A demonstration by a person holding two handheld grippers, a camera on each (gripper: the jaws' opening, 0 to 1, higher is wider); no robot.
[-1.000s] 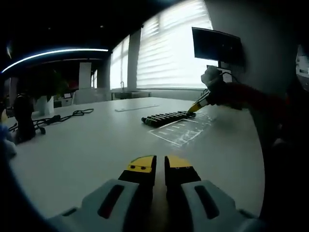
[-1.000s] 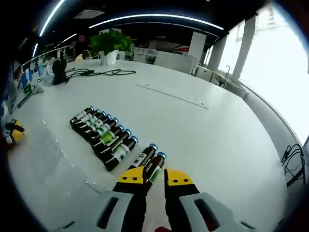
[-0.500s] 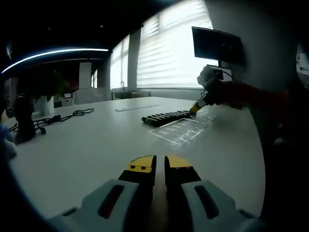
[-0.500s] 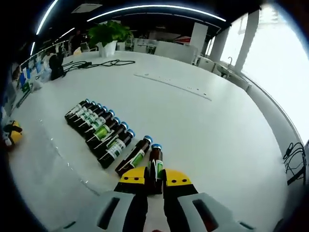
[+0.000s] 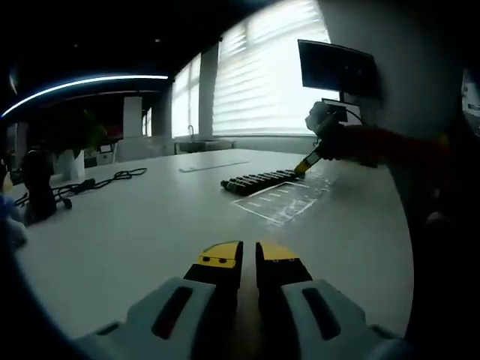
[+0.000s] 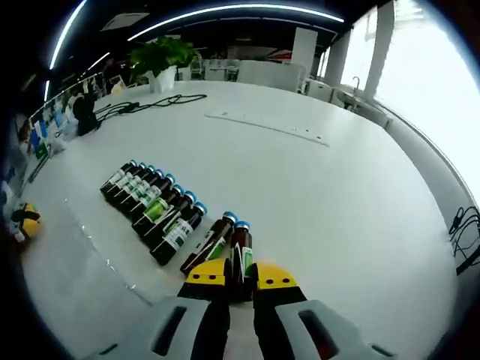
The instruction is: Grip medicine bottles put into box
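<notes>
A broad white table (image 6: 345, 202) carries it all, and on it a row of dark medicine bottles (image 6: 150, 206) with blue caps lies side by side, labels up, with one more bottle (image 6: 210, 241) lying just beside the row's near end. Next to the row sits a clear plastic box (image 5: 281, 199), flat on the tabletop. Toward the far edge, black cables (image 6: 154, 103) trail near a potted plant (image 6: 161, 64), and a long pale strip (image 6: 270, 126) lies well apart from the bottles.
</notes>
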